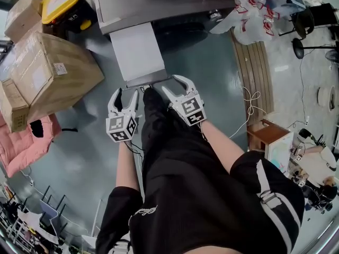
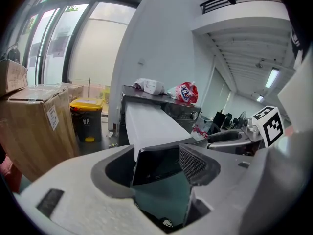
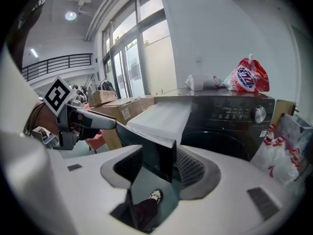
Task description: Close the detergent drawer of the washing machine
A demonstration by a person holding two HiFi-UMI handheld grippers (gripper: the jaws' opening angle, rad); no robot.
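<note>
Detergent drawer (image 1: 139,51) is sticking far out of the washing machine (image 1: 159,1) toward me, its dark front panel (image 1: 150,80) at the near end. I am holding the left gripper (image 1: 125,96) and right gripper (image 1: 175,84) at that panel's left and right ends, both standing spread wide, a panel edge sitting between each pair of jaws unpinched.
</note>
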